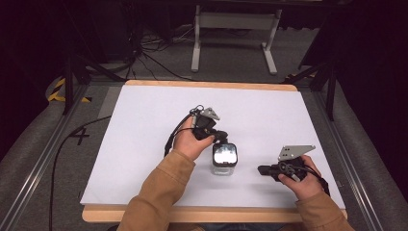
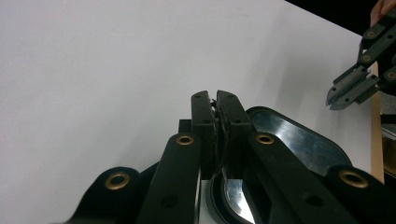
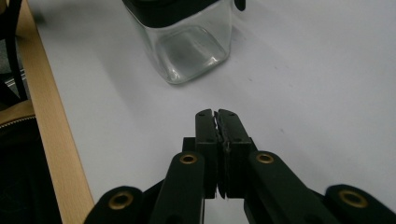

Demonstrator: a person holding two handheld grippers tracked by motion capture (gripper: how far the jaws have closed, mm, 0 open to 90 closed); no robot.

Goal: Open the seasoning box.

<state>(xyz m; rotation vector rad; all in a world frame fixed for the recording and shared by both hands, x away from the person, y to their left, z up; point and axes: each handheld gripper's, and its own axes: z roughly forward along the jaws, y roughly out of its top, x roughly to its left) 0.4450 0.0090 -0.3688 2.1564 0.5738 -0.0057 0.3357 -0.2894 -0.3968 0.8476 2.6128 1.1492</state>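
Left gripper [image 1: 222,138] fingers together over jar [image 1: 224,160] lid | jar upright | right gripper [image 1: 263,170] fingers together, apart

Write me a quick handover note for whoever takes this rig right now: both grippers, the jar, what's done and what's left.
Left gripper: fingers shut, over the lid of the glass jar; whether they pinch the lid's edge is hard to tell.
Right gripper: fingers shut, holding nothing, low over the white table and aimed at the jar.
Jar: upright near the table's front edge, between the two grippers, looks empty.
Done: lid sits on the jar.
Left: probably steady the jar with the right gripper, then work the lid.
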